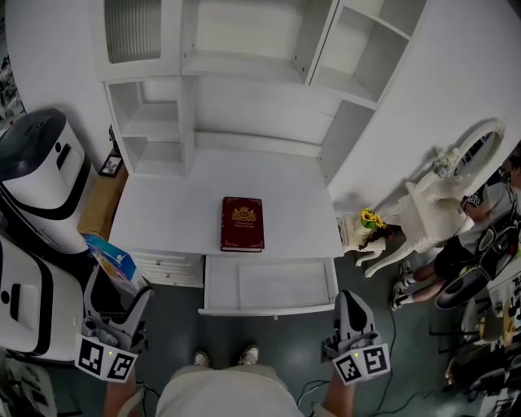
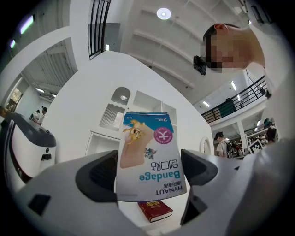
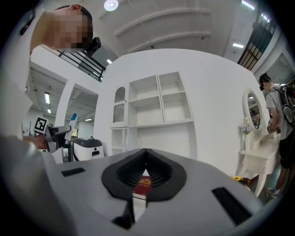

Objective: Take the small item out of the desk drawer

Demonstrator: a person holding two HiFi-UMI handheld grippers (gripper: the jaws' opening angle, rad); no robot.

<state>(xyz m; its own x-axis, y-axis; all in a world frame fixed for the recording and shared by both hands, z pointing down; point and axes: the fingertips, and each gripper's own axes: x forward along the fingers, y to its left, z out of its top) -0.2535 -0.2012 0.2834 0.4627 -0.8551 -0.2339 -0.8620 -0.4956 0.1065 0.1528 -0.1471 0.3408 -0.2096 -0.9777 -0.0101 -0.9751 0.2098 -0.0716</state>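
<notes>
Left tongs (image 2: 148, 177) grip a bandage box (image 2: 148, 154), held up left of the open drawer (image 1: 269, 285). Right tongs (image 3: 145, 159) closed, empty, at the drawer's right front corner.

We're in a mock-up of a home bedroom corner, staged inside a big open hall. A white counter (image 1: 163, 212) with a shelf unit (image 1: 189, 49) and a dressing table (image 1: 431, 213) with an oval mirror (image 1: 477, 149) stand against a freestanding curved white wall (image 1: 456, 73). Overhead there's a high beamed ceiling (image 2: 184, 41) with a round lamp (image 2: 163, 13). A railed upper gallery (image 2: 249, 90) runs behind, and white machines (image 1: 41, 175) sit off to the left.
</notes>
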